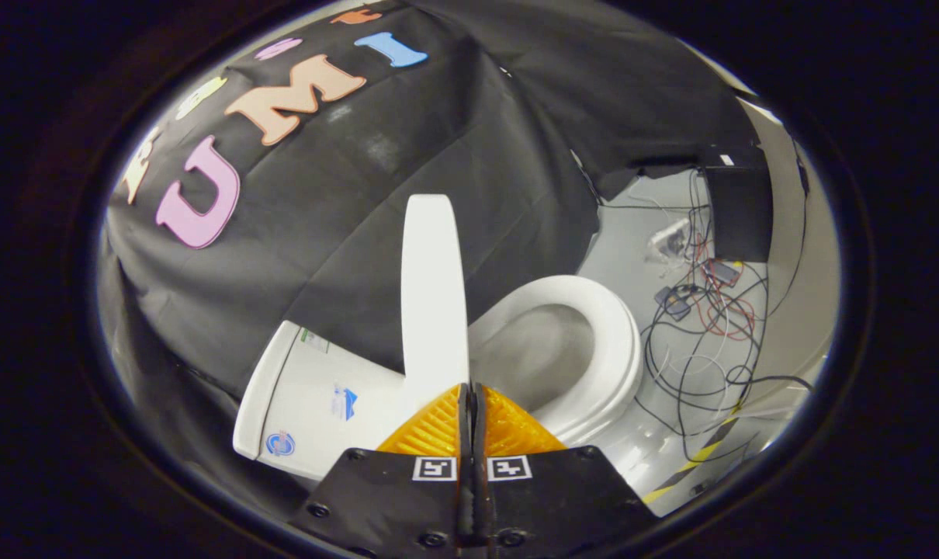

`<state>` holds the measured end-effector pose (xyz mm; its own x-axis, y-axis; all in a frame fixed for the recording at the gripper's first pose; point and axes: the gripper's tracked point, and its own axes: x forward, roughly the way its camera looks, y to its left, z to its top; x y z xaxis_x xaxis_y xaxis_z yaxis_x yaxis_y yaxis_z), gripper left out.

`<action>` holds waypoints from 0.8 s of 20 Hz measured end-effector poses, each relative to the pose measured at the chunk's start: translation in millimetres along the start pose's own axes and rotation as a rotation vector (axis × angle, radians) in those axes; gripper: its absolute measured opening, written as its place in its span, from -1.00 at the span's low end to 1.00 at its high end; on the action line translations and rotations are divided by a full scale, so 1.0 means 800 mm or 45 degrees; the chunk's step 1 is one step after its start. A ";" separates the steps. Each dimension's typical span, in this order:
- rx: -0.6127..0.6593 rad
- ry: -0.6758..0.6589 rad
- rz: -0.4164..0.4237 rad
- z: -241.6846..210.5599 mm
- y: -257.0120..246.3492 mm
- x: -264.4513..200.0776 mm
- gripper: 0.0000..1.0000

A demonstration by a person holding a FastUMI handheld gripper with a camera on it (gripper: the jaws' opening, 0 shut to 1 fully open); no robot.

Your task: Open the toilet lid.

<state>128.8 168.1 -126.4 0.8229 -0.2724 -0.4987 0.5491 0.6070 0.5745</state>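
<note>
A white toilet stands against the black cloth wall. Its lid (434, 295) is raised and seen edge-on, standing roughly upright between the tank (306, 396) and the uncovered seat ring (613, 334). The bowl (547, 349) inside the ring is open to view. My gripper (469, 386) is shut, its two fingers pressed together with nothing between them. The tips sit right at the lower part of the lid's edge, apparently touching it. The tank lies to the left of the fingers, the seat to their right.
A tangle of black, red and white cables (702, 334) lies on the pale floor beyond the seat. A black box (737, 210) stands behind the cables. A yellow-and-black tape strip (694, 458) runs along the floor near the toilet's base.
</note>
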 end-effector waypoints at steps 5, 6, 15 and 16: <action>-0.129 -0.071 -0.031 0.013 0.016 -0.004 -1.00; -0.174 -0.070 -0.038 0.013 0.020 -0.006 -0.99; -0.289 -0.091 -0.025 0.015 0.057 -0.016 -1.00; -0.303 -0.090 -0.020 0.015 0.063 -0.017 -1.00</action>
<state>146.9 193.5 -82.8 0.8275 -0.3296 -0.4544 0.5187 0.7586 0.3943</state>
